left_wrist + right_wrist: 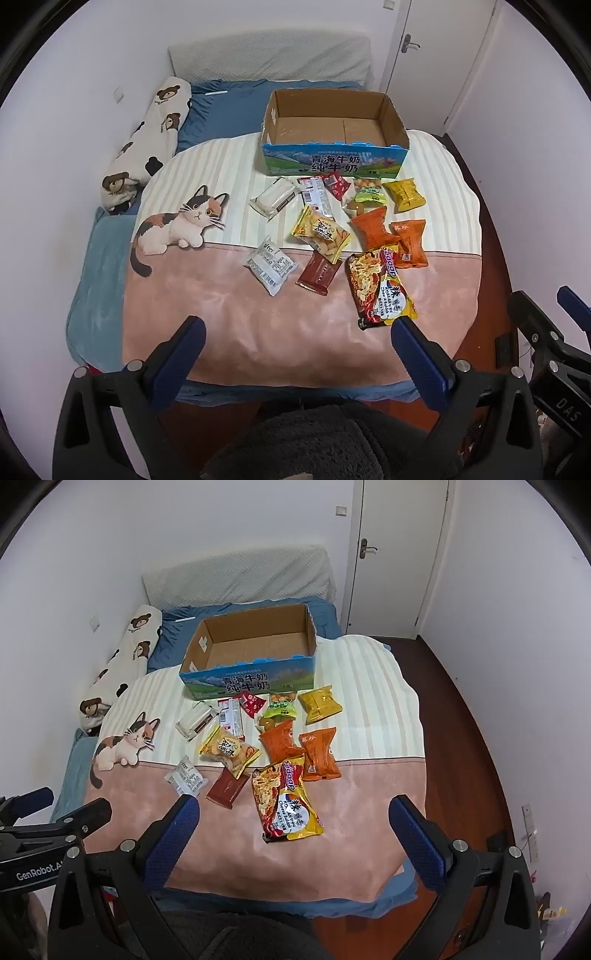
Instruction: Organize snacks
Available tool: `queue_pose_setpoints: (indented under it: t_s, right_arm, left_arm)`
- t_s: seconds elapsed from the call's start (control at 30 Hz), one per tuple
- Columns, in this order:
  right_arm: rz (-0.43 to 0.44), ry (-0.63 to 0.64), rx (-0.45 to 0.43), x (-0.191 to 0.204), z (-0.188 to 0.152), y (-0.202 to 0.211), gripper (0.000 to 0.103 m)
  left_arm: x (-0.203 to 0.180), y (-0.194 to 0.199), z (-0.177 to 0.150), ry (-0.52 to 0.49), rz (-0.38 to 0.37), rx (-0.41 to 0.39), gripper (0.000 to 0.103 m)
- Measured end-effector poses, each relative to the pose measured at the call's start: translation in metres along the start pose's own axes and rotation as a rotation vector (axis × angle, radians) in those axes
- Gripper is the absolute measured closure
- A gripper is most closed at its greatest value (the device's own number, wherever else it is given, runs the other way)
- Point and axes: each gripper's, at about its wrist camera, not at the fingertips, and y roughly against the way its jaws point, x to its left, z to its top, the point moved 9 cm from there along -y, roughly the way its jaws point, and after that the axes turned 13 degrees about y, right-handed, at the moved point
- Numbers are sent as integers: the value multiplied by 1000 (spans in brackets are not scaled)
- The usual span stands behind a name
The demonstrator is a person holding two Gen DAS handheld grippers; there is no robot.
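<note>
Several snack packets lie scattered on a pink and cream cat blanket point(229, 325) on a bed. Nearest is a noodle packet point(380, 291) point(286, 801). Beyond it lie two orange packets point(408, 242) point(319, 753), a yellow biscuit packet point(320, 232) point(229, 751), a dark red packet point(317, 273) and a white packet point(271, 264). An open cardboard milk box point(332, 162) point(251, 679) stands behind them with nothing inside. My left gripper point(299, 332) hangs open above the blanket's near edge, holding nothing. My right gripper point(295, 812) is open too, with the noodle packet seen between its fingers further off.
A long bear-print pillow point(144, 147) lies along the left wall. A white headboard cushion point(269, 55) stands at the back. A white door point(399, 554) is at the back right, with dark wooden floor point(472, 738) along the bed's right side.
</note>
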Motion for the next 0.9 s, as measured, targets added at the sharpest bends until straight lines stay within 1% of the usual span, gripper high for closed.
queue_pose_setpoints:
  t_s: [0.3, 0.33, 0.6, 0.9]
  right_arm:
    - [-4, 2, -4, 0, -1, 0, 0]
    - [-3, 0, -4, 0, -2, 0, 0]
    - [-7, 5, -15, 1, 5, 4, 0]
    - [-7, 5, -17, 2, 2, 3, 0]
  left_arm:
    - [0, -1, 0, 4, 2, -5, 0]
    - [-4, 5, 7, 3, 1, -6, 0]
    - [1, 8, 15, -2, -5, -9, 0]
    - [-1, 11, 11, -2, -3, -11, 0]
